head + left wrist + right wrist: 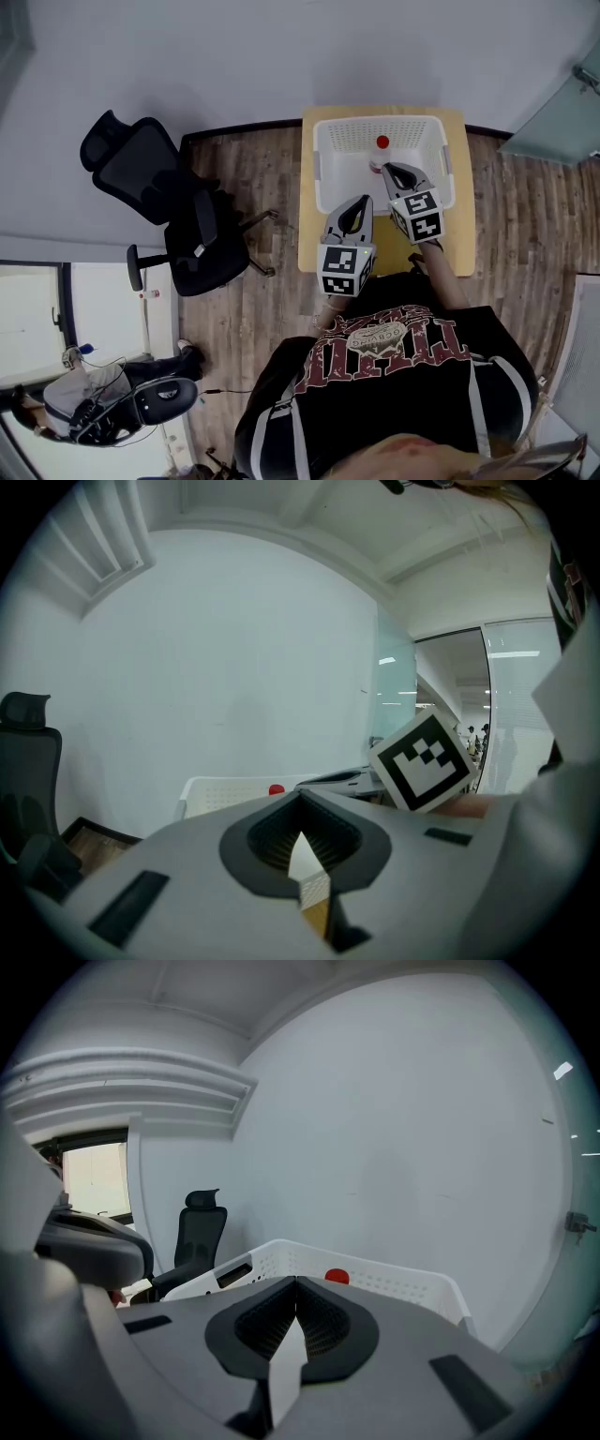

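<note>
White basket [322, 157], one red cap [382, 142] inside, left claw [361, 201], right claw [390, 169], both closed, empty.

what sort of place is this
Probably an office: a black swivel chair on wood-look flooring, a glass partition at the right, and a small wooden table bearing a white basket.

Low in the frame I see a black T-shirt [394, 375] with red-and-white print and white side stripes, above it the grey left gripper [354, 214] and right gripper [401, 175], each with dark ribbed pads [272, 841] and a black-and-white marker cube [343, 269].
</note>
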Demonstrator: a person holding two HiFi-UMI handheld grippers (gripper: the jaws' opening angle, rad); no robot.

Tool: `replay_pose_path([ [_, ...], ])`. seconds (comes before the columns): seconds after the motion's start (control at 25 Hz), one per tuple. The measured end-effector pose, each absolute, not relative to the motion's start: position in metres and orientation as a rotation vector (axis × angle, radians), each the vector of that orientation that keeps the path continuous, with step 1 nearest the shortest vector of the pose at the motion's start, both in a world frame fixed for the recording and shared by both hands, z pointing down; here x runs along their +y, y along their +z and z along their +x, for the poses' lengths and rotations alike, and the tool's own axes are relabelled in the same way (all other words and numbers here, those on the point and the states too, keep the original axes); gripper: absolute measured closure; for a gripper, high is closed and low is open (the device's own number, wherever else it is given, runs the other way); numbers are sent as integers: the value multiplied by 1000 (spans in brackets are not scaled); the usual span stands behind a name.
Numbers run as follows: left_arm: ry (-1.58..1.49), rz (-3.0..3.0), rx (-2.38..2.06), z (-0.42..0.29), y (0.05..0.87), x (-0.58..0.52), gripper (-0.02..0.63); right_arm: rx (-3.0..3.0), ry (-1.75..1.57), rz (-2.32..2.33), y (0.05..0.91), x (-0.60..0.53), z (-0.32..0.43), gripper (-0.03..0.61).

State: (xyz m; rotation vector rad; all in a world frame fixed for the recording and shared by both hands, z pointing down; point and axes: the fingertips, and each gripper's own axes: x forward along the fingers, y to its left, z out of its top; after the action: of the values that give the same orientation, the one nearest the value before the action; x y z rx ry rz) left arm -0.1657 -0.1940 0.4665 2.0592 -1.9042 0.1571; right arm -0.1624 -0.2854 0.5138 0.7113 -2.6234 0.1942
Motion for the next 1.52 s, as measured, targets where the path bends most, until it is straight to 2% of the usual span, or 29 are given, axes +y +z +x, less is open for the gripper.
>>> replay_pose_path([
  [0.96,147,1972,-1965,-186,471,-190,586,-2535,235,717,547,-331,-174,555],
  [1.16,141,1957,-1979,-192,471,-188,586,-2514,258,724,551,-339,-176,492],
  [1.52,132,1936,-1995,-197,475,-192,586,-2466,266,676,567,-346,-181,435],
])
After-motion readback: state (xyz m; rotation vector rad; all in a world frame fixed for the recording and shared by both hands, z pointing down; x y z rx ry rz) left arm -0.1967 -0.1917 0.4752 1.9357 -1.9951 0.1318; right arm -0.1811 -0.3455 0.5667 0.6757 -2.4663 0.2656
